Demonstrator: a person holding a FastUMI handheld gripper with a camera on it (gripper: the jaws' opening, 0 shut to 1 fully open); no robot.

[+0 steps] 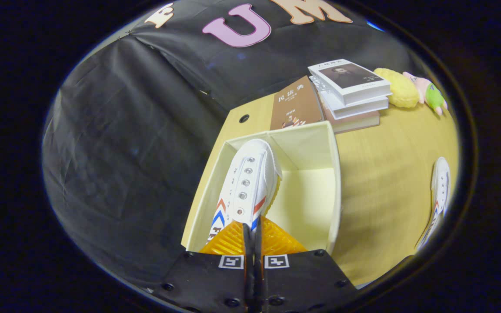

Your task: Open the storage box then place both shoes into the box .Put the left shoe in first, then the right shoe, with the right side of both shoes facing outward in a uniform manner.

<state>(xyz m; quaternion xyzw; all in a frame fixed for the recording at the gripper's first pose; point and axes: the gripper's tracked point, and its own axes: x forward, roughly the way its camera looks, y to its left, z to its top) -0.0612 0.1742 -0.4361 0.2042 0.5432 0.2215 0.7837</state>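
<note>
A white canvas shoe (247,182) with red and blue chevrons is hanging toe-first into the open storage box (335,182), its toe reaching toward the far wall and its body lying along the box's left wall. The gripper (252,237) is pinching the shoe's heel end, its two fingers (233,241) pressing nearly together on the thin collar, with almost no gap showing between them. Inside the box, the floor to the right of the shoe is lying bare, leaving open room beside the right wall. The box is sitting on a wooden table (385,195), its left wall running close along the table's left edge, beyond which the dark cloth of the booth is falling away. Just past the box's far rim, a brown book (294,104) is lying flat, and a stack of books (350,93) is resting beside it. A yellow plush toy (400,89) is lying next to the stack. A second white shoe (437,195) is lying well apart from the box, near the table's right edge, with a broad stretch of bare tabletop between them.
</note>
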